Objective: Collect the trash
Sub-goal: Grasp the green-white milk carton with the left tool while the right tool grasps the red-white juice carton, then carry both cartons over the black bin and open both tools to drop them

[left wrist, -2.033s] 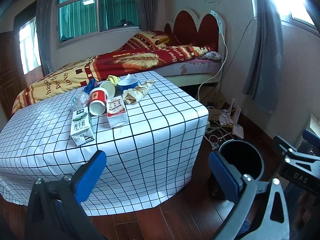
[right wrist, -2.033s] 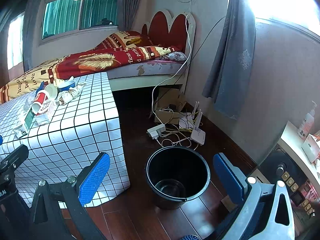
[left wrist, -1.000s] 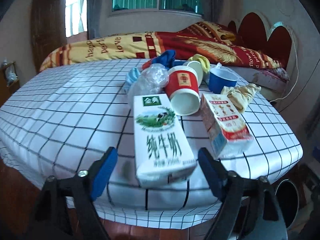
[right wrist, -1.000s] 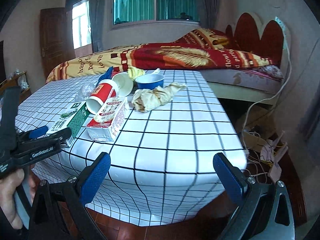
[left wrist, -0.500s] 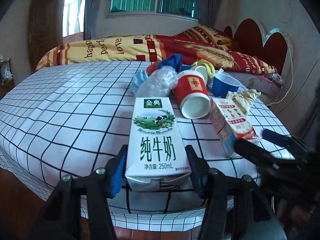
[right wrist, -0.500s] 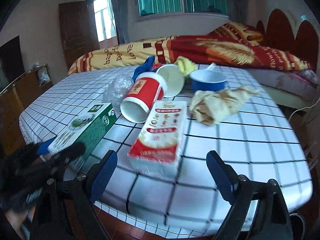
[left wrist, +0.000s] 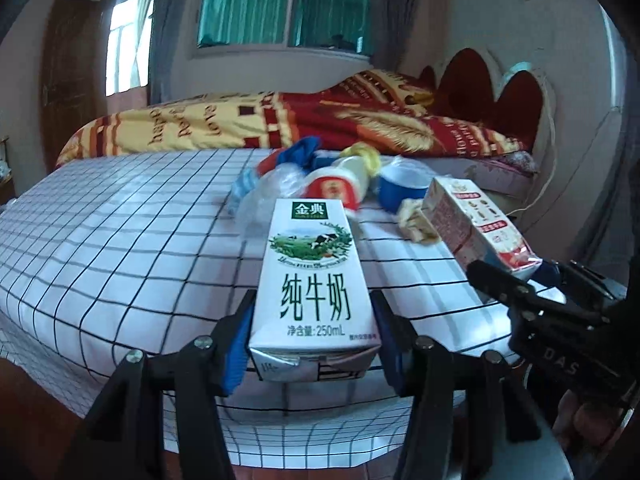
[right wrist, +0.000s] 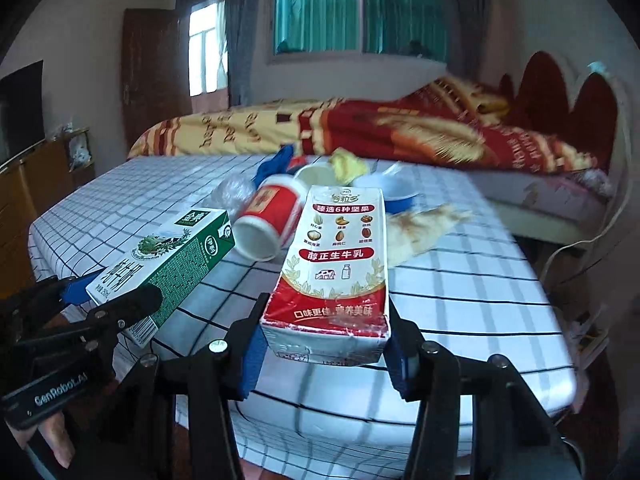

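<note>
My left gripper [left wrist: 314, 344] is shut on the green-and-white milk carton [left wrist: 314, 276] and holds it tilted above the table; the carton also shows in the right wrist view [right wrist: 160, 264]. My right gripper [right wrist: 326, 354] is shut on the red-and-white nut milk carton [right wrist: 336, 264], lifted off the cloth; it also shows in the left wrist view [left wrist: 476, 228]. Behind them on the checked tablecloth [right wrist: 460, 288] lie a red paper cup [right wrist: 266, 220] on its side, a blue bowl [right wrist: 394, 192], a crumpled brown wrapper [right wrist: 420, 228], clear plastic [left wrist: 268, 196] and blue and yellow scraps.
A bed with a red and yellow blanket [left wrist: 280, 124] stands behind the table, with a red headboard [left wrist: 492, 92] at right. A wooden door [right wrist: 154, 80] and a cabinet [right wrist: 36, 176] are at the left. Cables [right wrist: 568, 256] hang at the table's right.
Both grippers closed on their cartons: the left on the green milk carton, the right on the red one. Both cartons are now raised off the tablecloth.
</note>
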Available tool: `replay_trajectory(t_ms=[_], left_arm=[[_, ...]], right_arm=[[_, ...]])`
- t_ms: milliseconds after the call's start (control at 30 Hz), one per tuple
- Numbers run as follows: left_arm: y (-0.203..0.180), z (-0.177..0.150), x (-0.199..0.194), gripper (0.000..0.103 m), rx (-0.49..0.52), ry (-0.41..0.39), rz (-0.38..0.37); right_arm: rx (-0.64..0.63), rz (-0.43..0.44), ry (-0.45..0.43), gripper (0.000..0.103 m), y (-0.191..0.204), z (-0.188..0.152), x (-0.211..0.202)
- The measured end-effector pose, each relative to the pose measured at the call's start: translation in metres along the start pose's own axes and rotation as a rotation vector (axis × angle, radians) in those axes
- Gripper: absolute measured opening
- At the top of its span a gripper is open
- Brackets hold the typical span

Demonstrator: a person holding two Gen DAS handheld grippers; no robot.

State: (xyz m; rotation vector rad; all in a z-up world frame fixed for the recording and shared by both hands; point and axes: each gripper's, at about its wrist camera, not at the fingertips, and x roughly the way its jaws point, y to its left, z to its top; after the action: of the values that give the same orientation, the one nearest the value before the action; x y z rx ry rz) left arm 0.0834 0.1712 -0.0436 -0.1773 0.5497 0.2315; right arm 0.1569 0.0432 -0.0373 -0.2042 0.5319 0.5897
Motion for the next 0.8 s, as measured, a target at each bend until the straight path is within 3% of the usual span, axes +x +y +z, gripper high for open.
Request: replay_trajectory(t_ms=[267,800], left_arm=[[-0.058,0.005,-0.014,0.055,0.092,-0.031,-0.135],[-0.183,-0.017,-0.019,0.055,0.290,0.017,-0.437]], right_arm=[[0.084,-0.133,-0.040,0.053,-0.059,-0.016,-0.061],[0.263,-0.383,0.046,0.053,-0.180,-0.099,-0.146]])
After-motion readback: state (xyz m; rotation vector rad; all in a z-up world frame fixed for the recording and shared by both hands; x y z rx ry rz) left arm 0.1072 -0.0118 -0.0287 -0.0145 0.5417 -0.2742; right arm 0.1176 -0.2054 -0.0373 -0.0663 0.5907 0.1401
